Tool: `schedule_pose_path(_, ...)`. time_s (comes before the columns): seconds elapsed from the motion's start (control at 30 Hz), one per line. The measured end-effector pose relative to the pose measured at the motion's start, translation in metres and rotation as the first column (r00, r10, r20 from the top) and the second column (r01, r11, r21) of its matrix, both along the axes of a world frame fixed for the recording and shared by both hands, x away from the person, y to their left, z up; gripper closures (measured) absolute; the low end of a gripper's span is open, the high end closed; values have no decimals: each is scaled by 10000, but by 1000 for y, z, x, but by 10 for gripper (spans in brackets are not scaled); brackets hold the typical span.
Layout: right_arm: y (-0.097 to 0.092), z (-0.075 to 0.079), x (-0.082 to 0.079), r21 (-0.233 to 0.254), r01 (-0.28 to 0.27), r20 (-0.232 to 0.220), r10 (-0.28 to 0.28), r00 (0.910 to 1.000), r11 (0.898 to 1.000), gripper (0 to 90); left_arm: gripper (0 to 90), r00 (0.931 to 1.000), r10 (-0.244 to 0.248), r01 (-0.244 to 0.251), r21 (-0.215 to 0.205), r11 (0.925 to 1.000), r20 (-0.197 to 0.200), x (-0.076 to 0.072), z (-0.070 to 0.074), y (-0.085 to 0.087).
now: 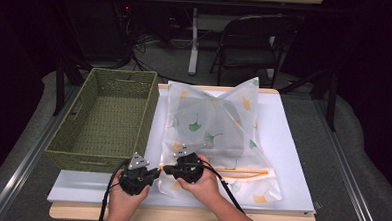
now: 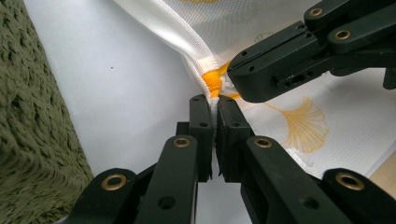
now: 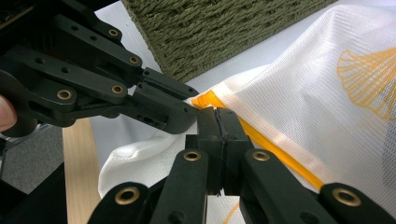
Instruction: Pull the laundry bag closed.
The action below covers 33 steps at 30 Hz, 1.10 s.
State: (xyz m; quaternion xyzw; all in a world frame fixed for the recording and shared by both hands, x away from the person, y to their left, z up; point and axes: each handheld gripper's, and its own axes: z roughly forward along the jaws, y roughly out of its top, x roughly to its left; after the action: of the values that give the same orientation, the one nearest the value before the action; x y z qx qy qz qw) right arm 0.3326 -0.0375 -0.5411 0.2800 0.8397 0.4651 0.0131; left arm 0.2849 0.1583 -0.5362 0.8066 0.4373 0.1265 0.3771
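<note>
A white mesh bag [image 1: 218,124] printed with ginkgo leaves lies on the white mat, with something grey and flat inside it. Its orange zipper [image 1: 241,171] runs along the near edge. At the zipper's left end the two grippers meet tip to tip. My left gripper [image 2: 215,100] is shut on the white fabric at the bag's corner [image 2: 198,60], just below the orange zipper end [image 2: 212,80]. My right gripper [image 3: 217,112] is shut on the zipper's orange end [image 3: 205,100]. In the high view the left gripper [image 1: 155,172] and the right gripper [image 1: 167,168] sit side by side, a hand on each.
A green woven basket [image 1: 108,117] stands left of the bag, close behind the left gripper. The white mat [image 1: 287,144] covers a wooden table [image 1: 179,216]. A folding chair [image 1: 252,43] and cables lie beyond the table's far edge.
</note>
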Motion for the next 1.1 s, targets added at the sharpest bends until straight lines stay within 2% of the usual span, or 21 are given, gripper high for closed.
schedule_pose_path(0.37,-2,-5,0,27,73,-242,-72,9997,10000,899,865,10000,-64,64,30,10000,-55,0,0,0)
schedule_pose_path(0.8,-4,-7,0,-5,62,-279,-62,9996,10000,899,866,10000,-50,50,69,10000,1,-1,0,0)
schedule_pose_path(1.1,-16,-14,2,-326,428,-437,-442,9981,9986,899,867,10000,57,-57,-16,10000,-13,-2,1,4)
